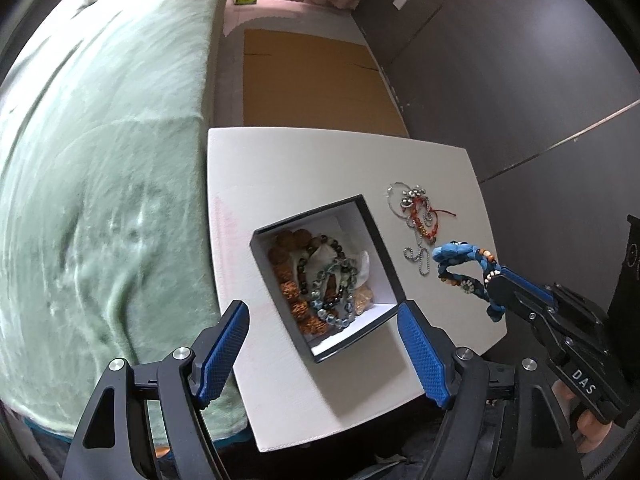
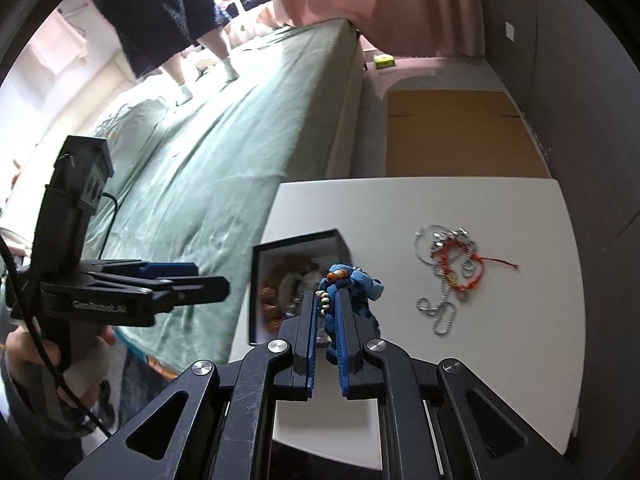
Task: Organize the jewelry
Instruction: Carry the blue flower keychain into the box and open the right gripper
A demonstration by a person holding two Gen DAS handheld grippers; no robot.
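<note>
White desk (image 1: 288, 168), square-topped, standing just beside a bed with a green cover (image 1: 100, 152); brown cardboard sheet (image 1: 312, 80) on the floor beyond it, dark grey wall panels (image 1: 520, 80) to the right. Item one: black jewelry box (image 1: 382, 240) with white lining, open, set at an angle on the desk near the bed side; holds several beaded bracelets (image 1: 316, 276), brown, dark and pale blue-green, piled together over a pale cloth or pouch. Item two: loose tangle on the bare desk, right of the box and apart from it, made up of silver ball chains (image 1: 418, 252) and a red-orange cord bracelet (image 1: 426, 220), its thin red tail trailing outward. Item three: blue fabric bracelet (image 1: 456, 254) strung with orange, white and dark beads, lifted clear of the desk surface, between the box and the tangle in the left wrist view. Right tongs (image 2: 330, 300): closed on the blue fabric bracelet, beads showing between the blue pads (image 2: 343, 320), the loop bunched above the tips in front of the box corner. Left tongs (image 1: 322, 316): spread wide, holding nothing, poised over the near edge of the box, one pad toward the bed side, the other by the box's near corner. A hand (image 2: 28, 360) grips the left handle, seen at lower left in the right wrist view. A person's legs (image 2: 204, 56) stand on the bed in the far background.
</note>
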